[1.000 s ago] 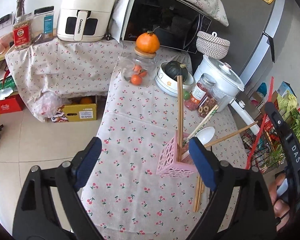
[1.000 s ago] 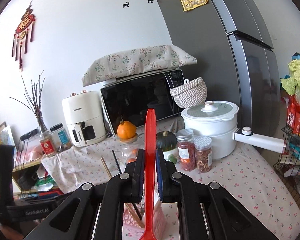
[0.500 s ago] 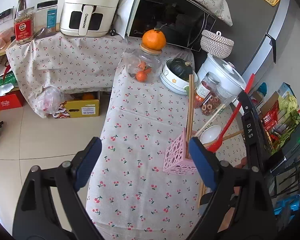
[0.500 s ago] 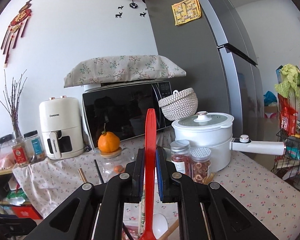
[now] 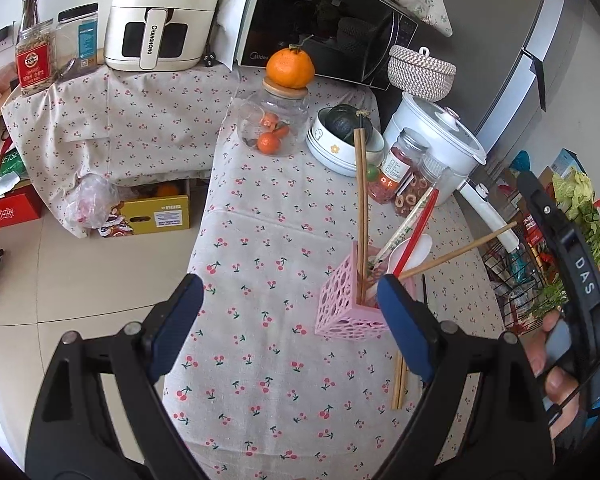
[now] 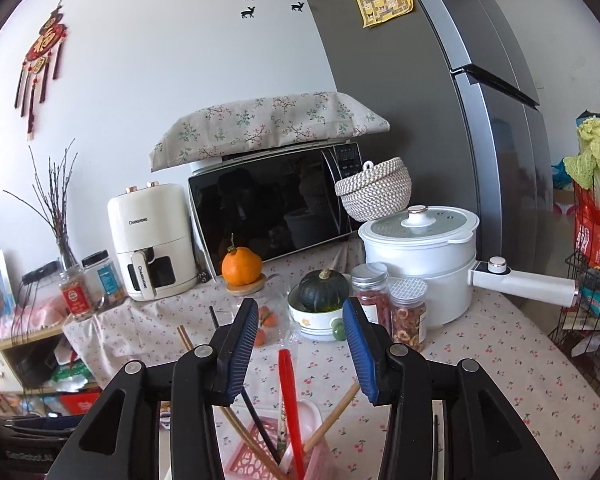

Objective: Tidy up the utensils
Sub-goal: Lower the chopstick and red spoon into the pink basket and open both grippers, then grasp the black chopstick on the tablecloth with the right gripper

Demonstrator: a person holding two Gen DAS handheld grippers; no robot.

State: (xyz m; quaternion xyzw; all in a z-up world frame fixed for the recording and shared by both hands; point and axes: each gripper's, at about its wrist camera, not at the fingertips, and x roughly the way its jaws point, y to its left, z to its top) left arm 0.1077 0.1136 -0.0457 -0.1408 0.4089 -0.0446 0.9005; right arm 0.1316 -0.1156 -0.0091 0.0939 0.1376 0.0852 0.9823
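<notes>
**Red utensil delivered to holder; loose chopsticks outstanding**

We find the long red plastic utensil (image 6: 290,404) standing handle-up in the pink perforated square utensil holder (image 5: 350,300), alongside a white spoon (image 5: 414,250) and several wooden chopsticks (image 5: 362,208). The holder sits on the cherry-print cloth-covered bench (image 5: 260,360), toward its right side. The right gripper (image 6: 300,346) hovers directly above the holder, jaws spread wide and empty, the red handle free between them. The left gripper (image 5: 288,320) hangs over the near bench, jaws wide, holding nothing.

We judge the placing step complete. One pair of wooden chopsticks (image 5: 399,380) lies flat on the bench just near of the holder. The next move, in our judgement, calls for descending on that pair and closing across its thin shafts.

Against the frame half a second earlier, the right jaws were clamped on the red handle; they have since parted and released it into the holder.
</notes>
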